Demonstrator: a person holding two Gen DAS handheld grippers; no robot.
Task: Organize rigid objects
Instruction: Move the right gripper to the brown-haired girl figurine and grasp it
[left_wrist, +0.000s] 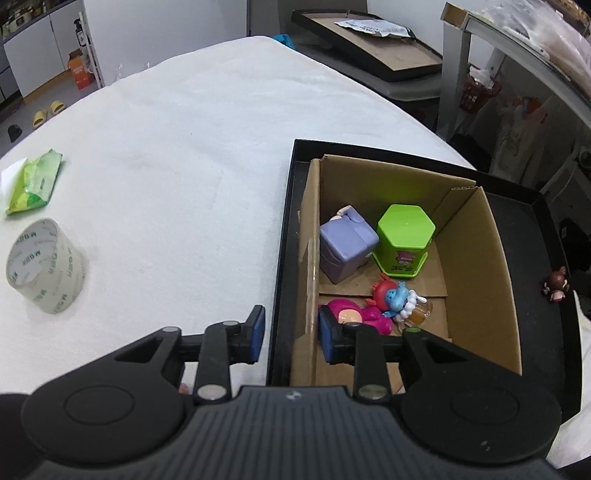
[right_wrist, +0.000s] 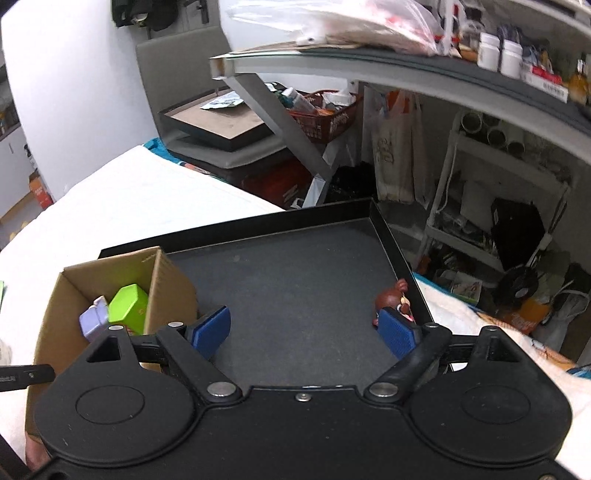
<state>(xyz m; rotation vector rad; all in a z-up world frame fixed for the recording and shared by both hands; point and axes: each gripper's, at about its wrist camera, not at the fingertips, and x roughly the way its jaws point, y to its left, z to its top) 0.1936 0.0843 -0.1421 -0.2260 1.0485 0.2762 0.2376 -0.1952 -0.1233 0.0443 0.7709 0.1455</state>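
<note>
A cardboard box (left_wrist: 476, 258) stands in a black tray (left_wrist: 524, 236) on the white table. It holds a purple block (left_wrist: 345, 247), a green hexagonal container (left_wrist: 404, 236), a pink figure (left_wrist: 365, 315) and a red and blue figure (left_wrist: 393, 295). A small brown figurine (left_wrist: 556, 284) stands at the tray's right edge. My left gripper (left_wrist: 291, 336) is open and empty, straddling the left walls of the tray and the box. My right gripper (right_wrist: 304, 332) is open and empty over the tray floor (right_wrist: 295, 288), its right finger just in front of the brown figurine (right_wrist: 393, 297). The box (right_wrist: 166, 284) is to its left.
A roll of clear tape (left_wrist: 46, 260) and a green packet (left_wrist: 35, 181) lie on the white table (left_wrist: 184, 147) at the left. Beyond the table stand a chair with a framed board (left_wrist: 373, 40), a grey desk (right_wrist: 369, 62) and cluttered shelves (right_wrist: 480, 206).
</note>
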